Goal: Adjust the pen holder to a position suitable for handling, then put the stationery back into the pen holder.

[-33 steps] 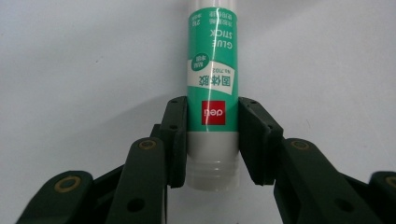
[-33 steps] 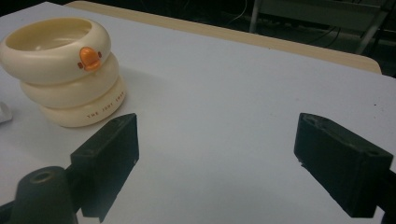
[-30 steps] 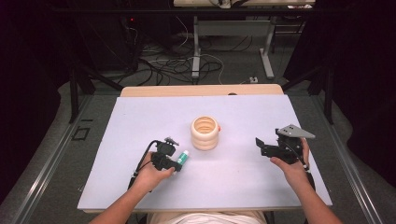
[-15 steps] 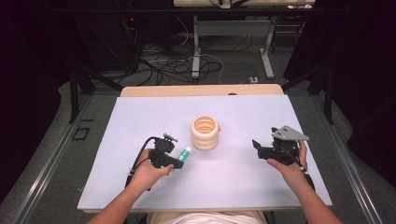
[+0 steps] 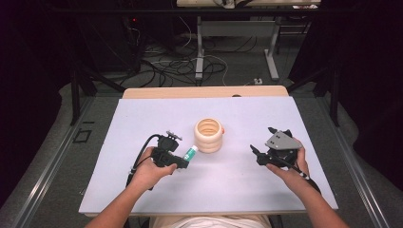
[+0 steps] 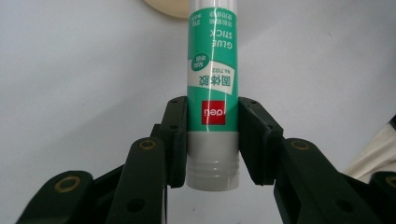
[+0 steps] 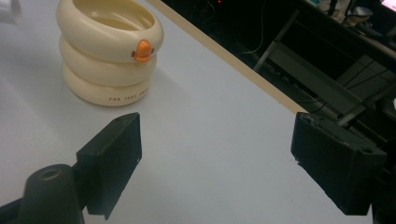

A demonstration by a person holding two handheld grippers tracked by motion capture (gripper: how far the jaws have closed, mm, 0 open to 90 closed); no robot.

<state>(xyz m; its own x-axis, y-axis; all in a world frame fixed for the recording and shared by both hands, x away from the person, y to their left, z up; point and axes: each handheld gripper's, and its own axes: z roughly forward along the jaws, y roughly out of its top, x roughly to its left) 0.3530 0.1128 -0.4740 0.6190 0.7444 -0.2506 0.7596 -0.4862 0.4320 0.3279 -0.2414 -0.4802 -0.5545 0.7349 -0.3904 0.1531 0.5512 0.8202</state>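
Left gripper (image 5: pixel 183 160) fingers clamp a glue stick (image 6: pixel 213 93) near the cream holder (image 5: pixel 208 135) on the white counter (image 5: pixel 142 194); right gripper (image 5: pixel 260 142) fingers stand apart, empty, having just narrowed slightly.

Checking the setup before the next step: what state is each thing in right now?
Glue stick: capped, clamped in the left gripper, pointing at the holder.
Duck-faced holder: upright on the table, open top, nothing seen inside.
Left gripper: shut on the glue stick.
Right gripper: open, holding nothing; its jaws have just been closing slightly.
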